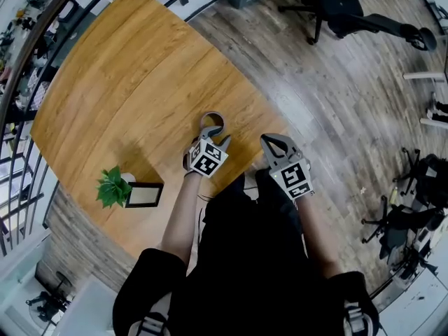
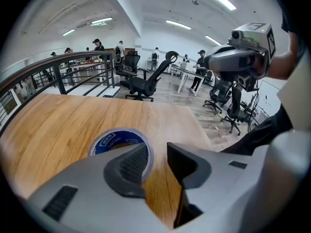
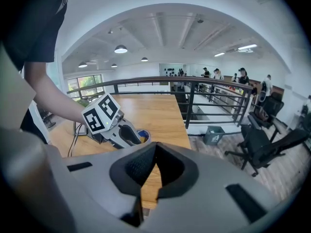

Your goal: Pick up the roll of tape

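Open office floor with a curved light-wood tabletop (image 1: 140,82). Clear tape roll with blue core (image 2: 111,141): lying flat, near the tabletop's right edge. Left hand-held gripper (image 2: 156,159): jaws narrowly apart, left jaw over the roll's near rim. Right hand-held gripper (image 3: 153,169): jaws pressed together, empty.

Open table top, little in the way
The table (image 1: 133,75) is bare from the railing (image 3: 189,106) on its far side down to the middle. Near the person's edge, a plant (image 1: 112,186) and a small frame (image 1: 143,195) stand together at the left, well apart from the left gripper (image 1: 212,121) at the roll of tape (image 2: 114,139).
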Action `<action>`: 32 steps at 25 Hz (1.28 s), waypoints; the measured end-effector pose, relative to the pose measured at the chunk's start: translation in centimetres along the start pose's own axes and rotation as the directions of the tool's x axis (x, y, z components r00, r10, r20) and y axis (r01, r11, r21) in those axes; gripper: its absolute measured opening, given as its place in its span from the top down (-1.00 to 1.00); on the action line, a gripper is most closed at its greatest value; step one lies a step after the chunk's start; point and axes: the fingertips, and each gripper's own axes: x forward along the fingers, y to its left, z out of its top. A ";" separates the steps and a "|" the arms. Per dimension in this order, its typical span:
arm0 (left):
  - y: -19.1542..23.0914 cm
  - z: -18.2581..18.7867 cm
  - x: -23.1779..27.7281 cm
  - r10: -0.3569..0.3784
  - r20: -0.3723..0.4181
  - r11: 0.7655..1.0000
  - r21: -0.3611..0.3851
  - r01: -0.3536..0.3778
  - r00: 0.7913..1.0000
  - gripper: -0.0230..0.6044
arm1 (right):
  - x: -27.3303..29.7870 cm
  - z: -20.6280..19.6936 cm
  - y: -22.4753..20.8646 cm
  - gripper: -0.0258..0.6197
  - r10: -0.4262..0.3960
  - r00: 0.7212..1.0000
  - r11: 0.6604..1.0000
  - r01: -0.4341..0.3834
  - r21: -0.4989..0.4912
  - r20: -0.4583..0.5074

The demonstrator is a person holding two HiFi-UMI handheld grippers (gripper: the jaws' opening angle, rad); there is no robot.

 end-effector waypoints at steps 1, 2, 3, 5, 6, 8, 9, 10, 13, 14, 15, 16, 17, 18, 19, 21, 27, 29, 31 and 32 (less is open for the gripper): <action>0.1 -0.1 0.2 0.006 -0.008 1.000 -0.001 -0.006 1.000 0.49 | 0.0 -0.1 0.0 0.90 -0.001 1.000 1.000 0.001 -0.001 -0.002; 0.2 -0.2 0.4 0.012 -0.015 1.000 -0.003 -0.012 1.000 0.49 | -0.1 -0.3 0.0 0.90 -0.001 1.000 1.000 0.001 -0.001 -0.004; 0.2 -0.2 0.5 0.016 -0.020 1.000 -0.002 -0.016 1.000 0.49 | -0.1 -0.5 0.1 0.90 -0.002 1.000 1.000 0.002 0.002 -0.005; 0.2 -0.4 0.6 0.024 -0.031 1.000 0.009 -0.024 0.999 0.49 | -0.2 -0.9 0.2 0.90 -0.001 1.000 1.000 0.001 0.012 -0.007; 0.2 -0.5 0.6 0.030 -0.037 0.999 0.016 -0.030 0.999 0.49 | -0.2 -1.0 0.3 0.90 -0.002 1.000 1.000 0.002 0.014 -0.007; 0.3 -0.5 0.6 0.050 -0.047 0.998 0.025 -0.049 0.998 0.50 | -0.4 -0.9 0.3 0.90 -0.005 1.000 1.000 0.005 0.013 -0.006; 0.5 -0.6 0.7 0.062 -0.054 0.998 0.029 -0.060 0.997 0.54 | -0.4 -0.9 0.2 0.90 -0.007 1.000 1.000 0.007 0.011 -0.006; 0.6 -0.6 0.8 0.074 -0.062 0.997 0.032 -0.072 0.995 0.56 | -0.4 -0.9 0.2 0.90 -0.009 1.000 1.000 0.009 0.010 -0.004; 1.1 -0.7 1.0 0.102 -0.075 0.994 0.037 -0.100 0.992 0.70 | -0.3 -0.9 0.2 0.90 -0.011 1.000 1.000 0.011 0.009 0.000; 1.2 -0.7 0.9 0.105 -0.075 0.994 0.036 -0.103 0.992 0.70 | -0.3 -0.8 0.2 0.90 -0.011 1.000 1.000 0.011 0.009 0.001; 1.3 -0.7 0.9 0.105 -0.073 0.994 0.035 -0.103 0.992 0.70 | -0.3 -0.8 0.3 0.90 -0.011 1.000 1.000 0.011 0.010 0.003; 1.3 -0.6 0.8 0.104 -0.071 0.994 0.033 -0.102 0.992 0.70 | -0.3 -0.7 0.3 0.90 -0.011 1.000 1.000 0.011 0.011 0.005; 1.3 -0.6 0.8 0.102 -0.070 0.994 0.030 -0.101 0.992 0.71 | -0.4 -0.7 0.4 0.90 -0.010 1.000 1.000 0.010 0.011 0.006; 1.2 -0.7 0.7 0.102 -0.070 0.995 0.027 -0.101 0.992 0.71 | -0.4 -0.7 0.6 0.90 -0.009 1.000 1.000 0.009 0.012 0.007; 1.2 -0.6 0.7 0.105 -0.069 0.994 0.024 -0.103 0.992 0.72 | -0.4 -0.6 0.7 0.90 -0.008 1.000 1.000 0.008 0.011 0.007; 1.2 -0.6 0.7 0.118 -0.066 0.993 0.024 -0.117 0.991 0.72 | -0.5 -0.6 0.8 0.90 -0.008 1.000 1.000 0.007 0.009 0.007; 1.4 -0.7 0.7 0.134 -0.060 0.991 0.024 -0.133 0.989 0.73 | -0.8 -1.1 0.7 0.90 -0.019 1.000 1.000 0.019 0.012 -0.002; 1.4 -0.8 0.7 0.133 -0.059 0.991 0.030 -0.131 0.989 0.73 | -1.1 -1.4 0.7 0.90 -0.025 1.000 1.000 0.025 0.016 -0.005; 1.3 -0.8 0.7 0.127 -0.056 0.991 0.035 -0.126 0.990 0.73 | -1.2 -1.5 0.7 0.90 -0.031 1.000 0.999 0.031 0.018 -0.005; 1.3 -0.8 0.7 0.124 -0.054 0.992 0.036 -0.122 0.991 0.73 | -1.2 -1.5 0.7 0.90 -0.032 0.999 0.999 0.032 0.017 -0.006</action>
